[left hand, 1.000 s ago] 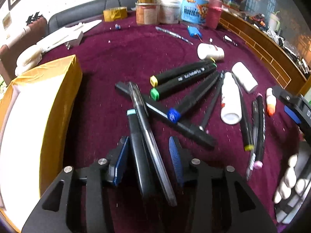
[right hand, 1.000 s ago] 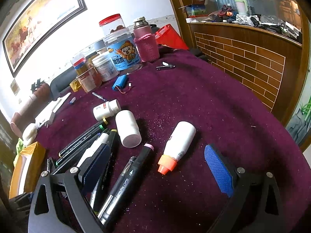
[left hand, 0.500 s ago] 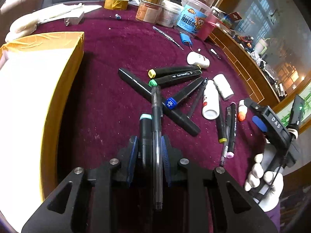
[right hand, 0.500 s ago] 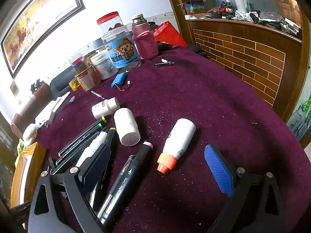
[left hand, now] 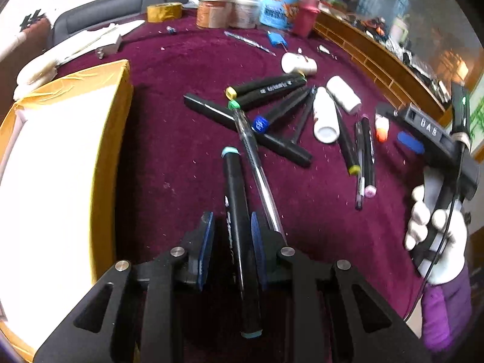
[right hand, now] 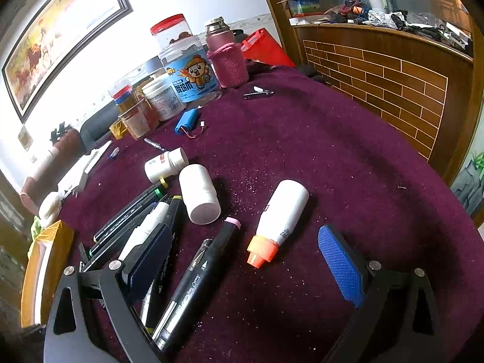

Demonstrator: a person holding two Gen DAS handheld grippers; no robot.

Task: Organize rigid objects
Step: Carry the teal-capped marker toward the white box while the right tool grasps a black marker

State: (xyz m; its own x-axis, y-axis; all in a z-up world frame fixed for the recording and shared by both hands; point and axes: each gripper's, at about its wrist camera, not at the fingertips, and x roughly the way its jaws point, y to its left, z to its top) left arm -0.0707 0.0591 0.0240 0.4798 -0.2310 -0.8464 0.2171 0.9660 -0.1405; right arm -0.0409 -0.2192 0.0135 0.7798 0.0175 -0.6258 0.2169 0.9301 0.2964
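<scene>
Closing lately, my left hand-held gripper (left hand: 231, 242) now clamps one marker (left hand: 239, 220); right one (right hand: 245, 260) gapes; pile (left hand: 290, 115) at two o'clock unsorted.

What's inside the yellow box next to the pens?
The yellow box looks like it holds only a plain white lining, glared by bright light. Its near corner is hidden behind the left gripper, and its far side runs out of view.

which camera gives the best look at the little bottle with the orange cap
The right wrist view. The orange-capped bottle lies close to the lens, whole and sharp, between the open right claw's pads. In the left wrist view the same bottle is small and partly hidden behind the right claw's frame.
</scene>
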